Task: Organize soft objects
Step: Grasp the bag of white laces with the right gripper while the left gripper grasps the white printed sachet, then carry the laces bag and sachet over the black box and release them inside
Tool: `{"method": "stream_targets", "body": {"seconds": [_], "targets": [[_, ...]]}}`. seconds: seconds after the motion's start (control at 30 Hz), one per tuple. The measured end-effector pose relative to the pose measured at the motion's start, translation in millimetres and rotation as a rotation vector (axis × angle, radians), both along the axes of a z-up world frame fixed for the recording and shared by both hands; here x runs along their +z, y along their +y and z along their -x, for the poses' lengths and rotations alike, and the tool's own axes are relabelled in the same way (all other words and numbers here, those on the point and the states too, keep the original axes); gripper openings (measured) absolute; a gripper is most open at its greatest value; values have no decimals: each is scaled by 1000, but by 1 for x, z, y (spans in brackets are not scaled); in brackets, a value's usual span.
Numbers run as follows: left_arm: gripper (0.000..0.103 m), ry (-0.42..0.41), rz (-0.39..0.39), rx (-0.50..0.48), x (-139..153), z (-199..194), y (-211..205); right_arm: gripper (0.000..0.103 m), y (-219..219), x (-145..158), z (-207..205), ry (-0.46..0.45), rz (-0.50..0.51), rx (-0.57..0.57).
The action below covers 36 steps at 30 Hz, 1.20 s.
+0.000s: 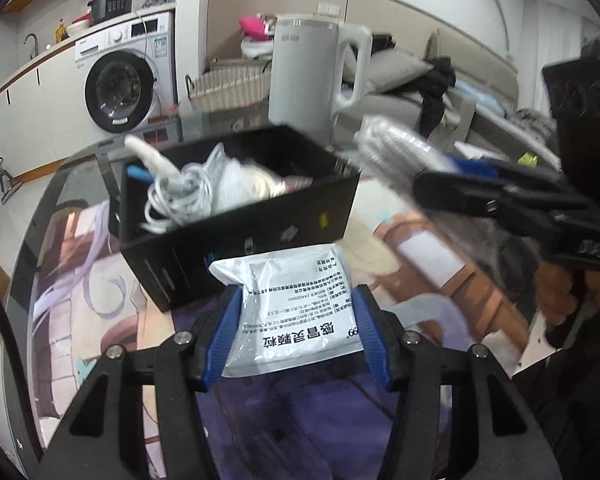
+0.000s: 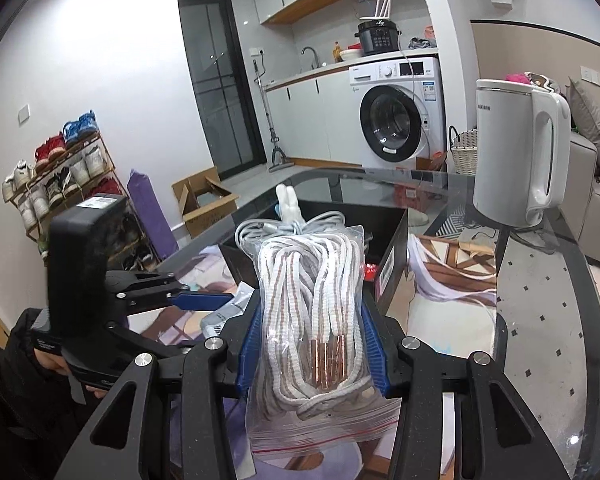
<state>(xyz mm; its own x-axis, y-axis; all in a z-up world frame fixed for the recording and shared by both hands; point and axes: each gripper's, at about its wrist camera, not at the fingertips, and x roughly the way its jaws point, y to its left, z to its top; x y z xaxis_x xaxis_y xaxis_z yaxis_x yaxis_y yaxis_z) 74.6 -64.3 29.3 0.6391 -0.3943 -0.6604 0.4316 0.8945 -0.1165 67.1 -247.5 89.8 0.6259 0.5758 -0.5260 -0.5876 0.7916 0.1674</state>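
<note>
A glass-topped table point(image 2: 540, 280) with a printed illustrated mat under the glass carries everything here. On it stands a white electric kettle point(image 1: 316, 72), and nearer the camera an open black box point(image 1: 236, 216) that already holds a tangle of white cable point(image 1: 180, 196), pale soft bundles and a white plug-like piece sticking up at its far corner.

The left gripper point(image 1: 296, 340) has its blue pads pressed against both side edges of a flat silvery-white sachet point(image 1: 296, 316), printed with black Chinese text that reads upside down from this camera. The sachet is held just in front of the box's near wall. With no earlier view to compare, the grip is judged only from the pads touching the packet.

The right gripper point(image 2: 312, 344) is clamped on a clear zip bag point(image 2: 312, 320) with a red seal line, stuffed with coiled white laces striped in brown and tipped with copper-coloured ends. The bag bulges between the pads and is raised above the near side of the box.

The left wrist view alone shows the sachet's print and the box's contents from above; there the right gripper point(image 1: 440, 178) comes in from the right edge with its bag only a blurred silver shape. The right wrist view alone shows the laces in detail, plus a shoe rack point(image 2: 60, 176), a cardboard carton point(image 2: 204, 204) on the floor and a washing machine point(image 2: 400, 112); the left gripper point(image 2: 204, 300) appears at the left, held by a hand point(image 2: 52, 364) in a dark sleeve.
</note>
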Motion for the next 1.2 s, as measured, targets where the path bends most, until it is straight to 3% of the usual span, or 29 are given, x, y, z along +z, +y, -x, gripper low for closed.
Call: {"method": "stream_targets", "body": {"seconds": [0.2, 0.53, 0.77, 1.2], "targets": [[55, -67, 69, 23, 24, 6, 16, 45, -5, 7, -6, -16, -39, -53], [56, -148, 88, 112, 53, -9, 39, 45, 5, 20, -28, -21, -64, -142], [56, -170, 75, 176, 55, -28, 49, 45, 27, 18, -46, -38, -25, -179], [56, -191, 54, 208, 53, -67, 50, 45, 42, 13, -76, -5, -31, -222]]}}
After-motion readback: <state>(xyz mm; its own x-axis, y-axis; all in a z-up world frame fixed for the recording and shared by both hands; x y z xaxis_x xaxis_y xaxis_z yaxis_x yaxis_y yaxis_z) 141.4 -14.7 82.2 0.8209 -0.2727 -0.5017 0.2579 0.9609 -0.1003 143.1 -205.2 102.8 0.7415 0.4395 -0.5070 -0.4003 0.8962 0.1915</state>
